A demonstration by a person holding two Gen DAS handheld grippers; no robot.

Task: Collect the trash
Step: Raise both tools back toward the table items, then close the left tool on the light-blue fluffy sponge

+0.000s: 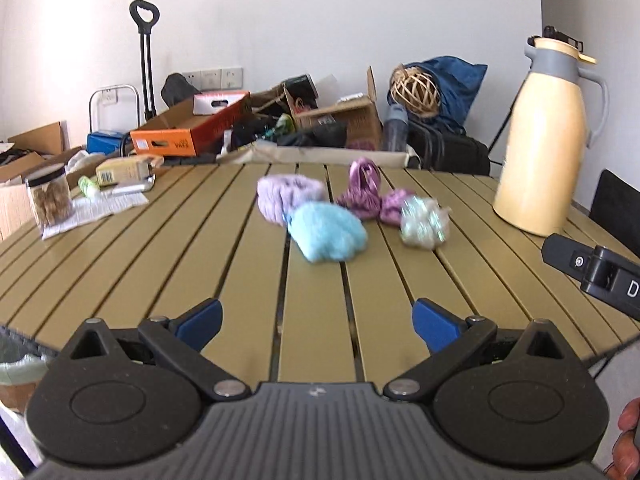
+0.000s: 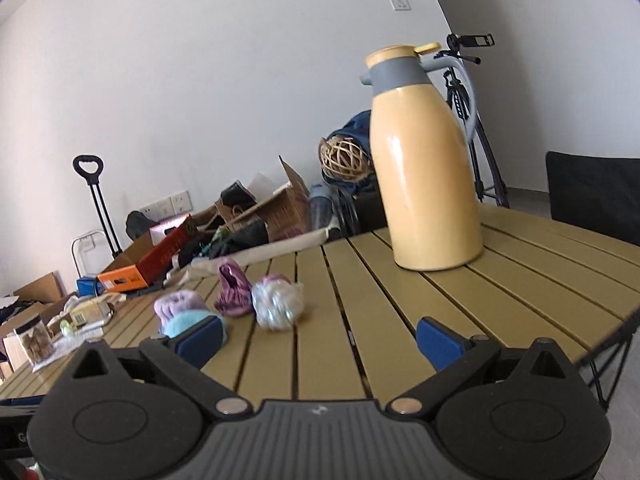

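- Trash pieces lie bunched at the centre of the left wrist frame on the slatted table: lilac wad, blue wad, purple wad, shiny wad.
- Left gripper is spread wide, holding nothing, at lower centre.
- Right gripper is also spread, empty.
- Yellow jug stands upright at centre right of the right wrist frame.

Five crumpled wads, one thermos, one jar.
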